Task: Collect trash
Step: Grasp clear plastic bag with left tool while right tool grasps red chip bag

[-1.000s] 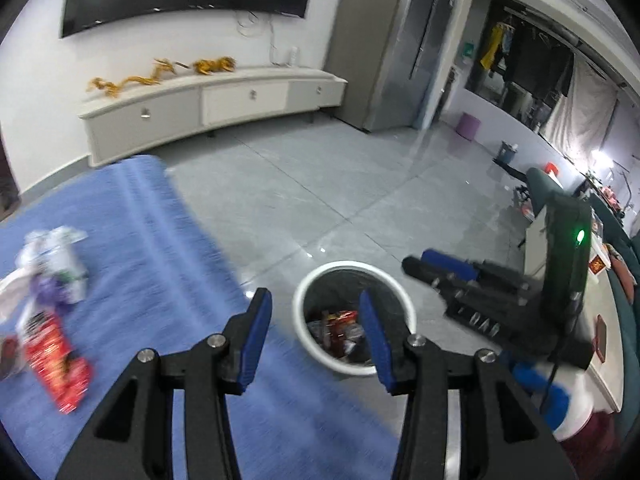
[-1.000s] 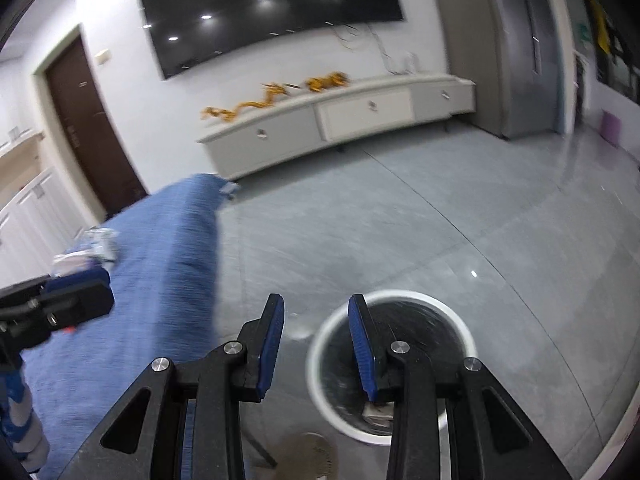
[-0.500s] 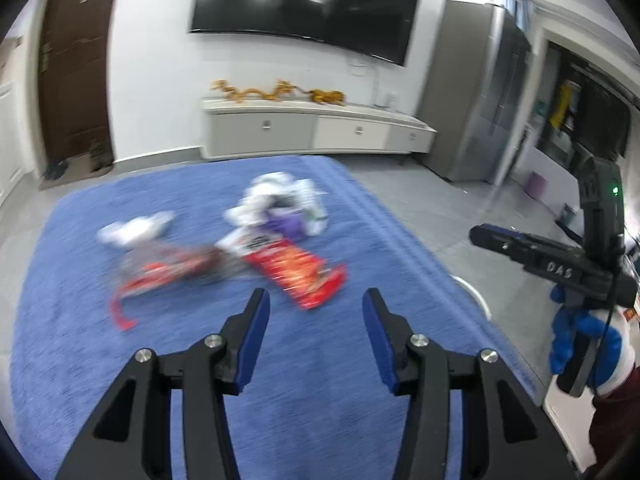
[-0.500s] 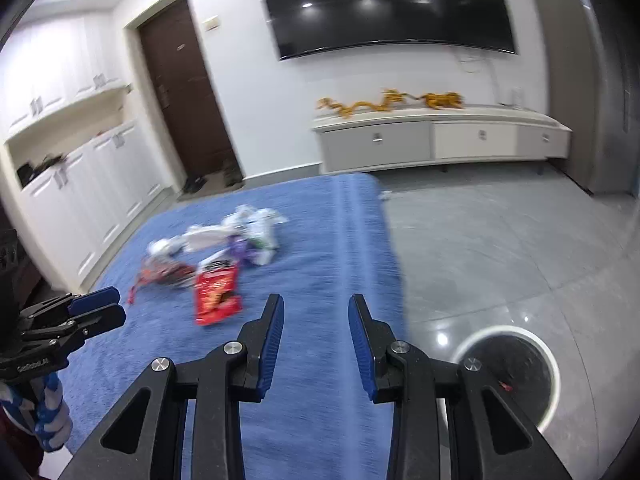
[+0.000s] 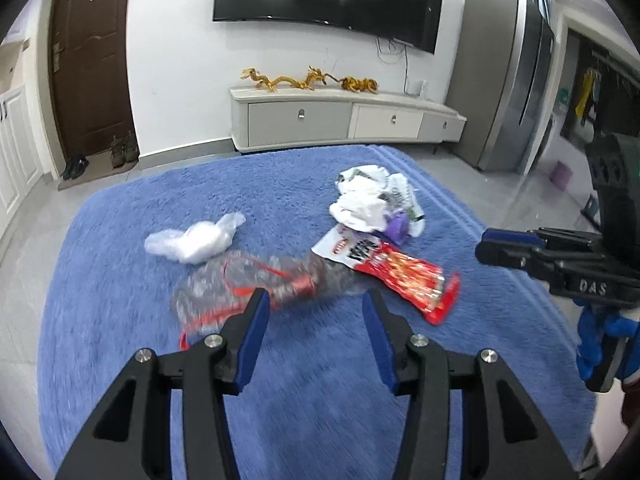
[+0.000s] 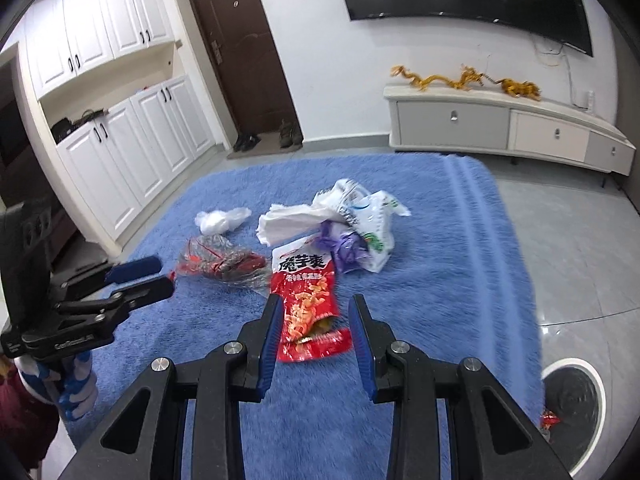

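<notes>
Trash lies on a blue rug (image 5: 120, 272): a red snack bag (image 5: 404, 272) (image 6: 308, 300), a clear wrapper with red string (image 5: 256, 284) (image 6: 220, 264), a crumpled clear plastic bag (image 5: 196, 236) (image 6: 222, 218), and a pile of white bags with a purple piece (image 5: 376, 204) (image 6: 348, 224). My left gripper (image 5: 314, 320) is open and empty, just short of the clear wrapper. My right gripper (image 6: 314, 324) is open and empty, its fingers either side of the snack bag's near end, above it. The white-rimmed bin (image 6: 572, 400) stands on the floor at lower right.
A white TV cabinet (image 5: 344, 120) with gold dragon figures stands against the far wall under a television. A brown door (image 6: 240, 48) and white cupboards (image 6: 120, 152) are at the left. Grey tile floor (image 6: 580, 248) surrounds the rug.
Both grippers swung from over the bin to the rug and moved closer to the trash pile. The right gripper's jaws have opened wider. Both stay empty.
</notes>
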`<state>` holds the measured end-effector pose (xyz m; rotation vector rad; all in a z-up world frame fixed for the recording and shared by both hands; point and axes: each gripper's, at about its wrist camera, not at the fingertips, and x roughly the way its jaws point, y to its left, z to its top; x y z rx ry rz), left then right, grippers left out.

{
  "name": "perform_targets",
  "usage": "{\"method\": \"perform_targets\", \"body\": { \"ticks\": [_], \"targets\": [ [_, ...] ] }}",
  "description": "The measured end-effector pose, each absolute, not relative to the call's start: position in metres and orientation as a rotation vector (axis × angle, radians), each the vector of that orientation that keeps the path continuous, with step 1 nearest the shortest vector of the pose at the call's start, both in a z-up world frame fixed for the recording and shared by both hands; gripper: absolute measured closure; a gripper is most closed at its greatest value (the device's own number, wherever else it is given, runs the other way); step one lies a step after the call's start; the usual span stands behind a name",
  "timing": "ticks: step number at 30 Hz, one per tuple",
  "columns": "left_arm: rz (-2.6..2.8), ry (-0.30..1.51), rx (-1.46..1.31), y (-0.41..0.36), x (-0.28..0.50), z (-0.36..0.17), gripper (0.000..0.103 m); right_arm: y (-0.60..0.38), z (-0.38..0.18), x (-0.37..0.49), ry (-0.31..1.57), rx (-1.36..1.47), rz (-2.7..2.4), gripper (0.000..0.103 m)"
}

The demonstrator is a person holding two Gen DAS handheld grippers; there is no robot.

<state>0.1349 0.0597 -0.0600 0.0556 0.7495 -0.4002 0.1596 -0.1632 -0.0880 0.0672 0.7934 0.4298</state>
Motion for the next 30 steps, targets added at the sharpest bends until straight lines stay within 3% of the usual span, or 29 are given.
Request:
{"method": "perform_targets", "body": {
  "ticks": [3, 4, 6, 14, 15, 19, 30],
  "targets": [
    [-0.406, 0.764, 0.095, 0.052, 0.154, -0.068, 0.057, -0.157, -0.103, 0.174, 0.835, 0.059, 0.437, 0.070],
    [-0.404, 0.769, 0.107, 0.051, 0.159, -0.072, 0.057, -0.155, -0.108, 0.177, 0.845, 0.055, 0.438, 0.062],
    [-0.407, 0.784, 0.127, 0.049, 0.169, -0.080, 0.057, -0.151, -0.116, 0.184, 0.864, 0.048, 0.443, 0.057],
    [-0.417, 0.839, 0.092, 0.055, 0.188, -0.103, 0.061, -0.138, -0.140, 0.192, 0.913, 0.020, 0.461, 0.057],
    [-0.422, 0.845, 0.085, 0.055, 0.188, -0.105, 0.067, -0.137, -0.139, 0.191, 0.913, 0.020, 0.461, 0.060],
    [-0.446, 0.859, 0.055, 0.058, 0.188, -0.109, 0.083, -0.138, -0.139, 0.187, 0.909, 0.020, 0.461, 0.086],
    [-0.419, 0.831, -0.032, 0.078, 0.133, -0.093, 0.089, -0.141, -0.126, 0.133, 0.875, 0.000, 0.536, 0.094]
  ]
}}
